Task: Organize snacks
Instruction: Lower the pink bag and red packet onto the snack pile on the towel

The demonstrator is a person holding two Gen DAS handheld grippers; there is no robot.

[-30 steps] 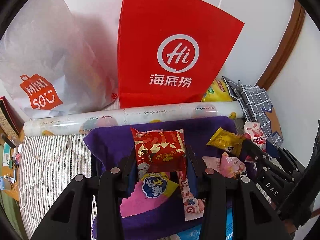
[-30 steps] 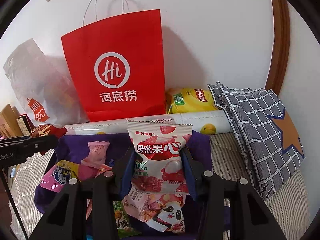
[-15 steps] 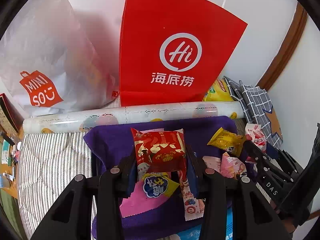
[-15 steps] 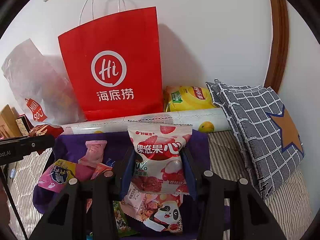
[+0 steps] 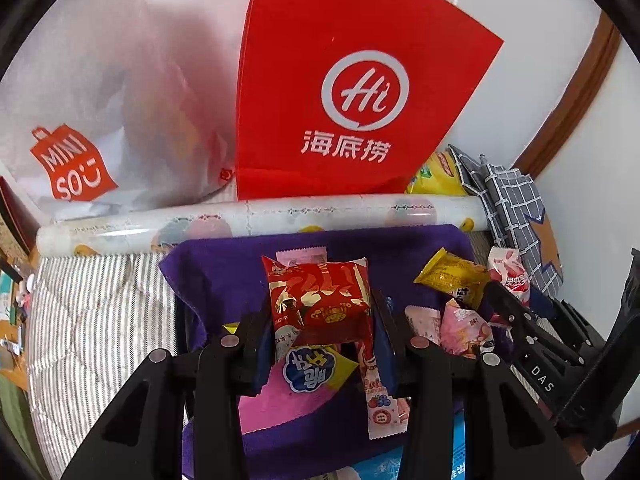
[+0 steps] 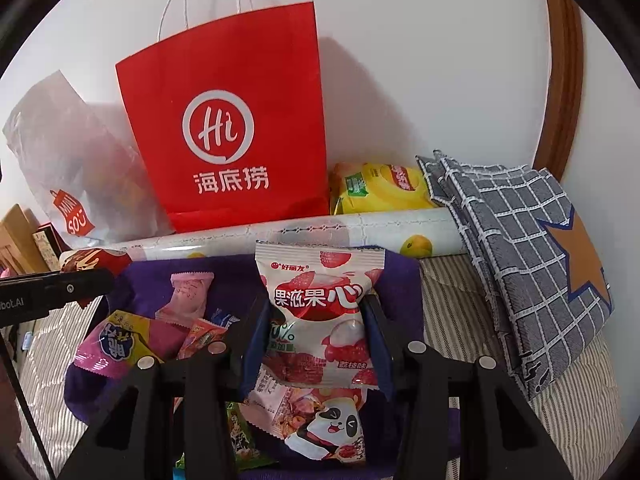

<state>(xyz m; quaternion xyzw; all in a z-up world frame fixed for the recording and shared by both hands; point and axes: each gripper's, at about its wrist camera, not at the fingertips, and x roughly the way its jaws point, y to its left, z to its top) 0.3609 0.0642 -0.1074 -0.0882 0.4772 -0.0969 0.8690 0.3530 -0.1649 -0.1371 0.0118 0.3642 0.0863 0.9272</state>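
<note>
- Snacks lie heaped on a purple cloth [image 5: 224, 272] in the lower half of both views: a pink-and-yellow packet [image 5: 308, 372], a panda packet [image 6: 332, 428] and a yellow wrapper [image 5: 452, 276] among them.
- Left gripper [image 5: 320, 320], at bottom centre of its view, has its pads pressed on both sides of a red-and-gold packet [image 5: 320, 296], held clear above the pile.
- Right gripper [image 6: 316, 332], at bottom centre of its view, is closed narrowly on a white lychee-candy packet [image 6: 320, 300], which stands upright between the pads.
- Each gripper shows in the other's view: the right one at lower right of the left view, the left one at the left edge of the right view.
- Beyond the cloth, across mid-frame, lies a patterned roll [image 6: 360, 232] on striped bedding [image 5: 92, 320].
- Behind the roll stand a red paper bag [image 6: 236, 120] at centre, a translucent white bag [image 5: 80, 120] to its left and a yellow chip bag [image 6: 380, 188] to its right.
- At right, a grey checked cushion [image 6: 528, 264] leans near the wall.
</note>
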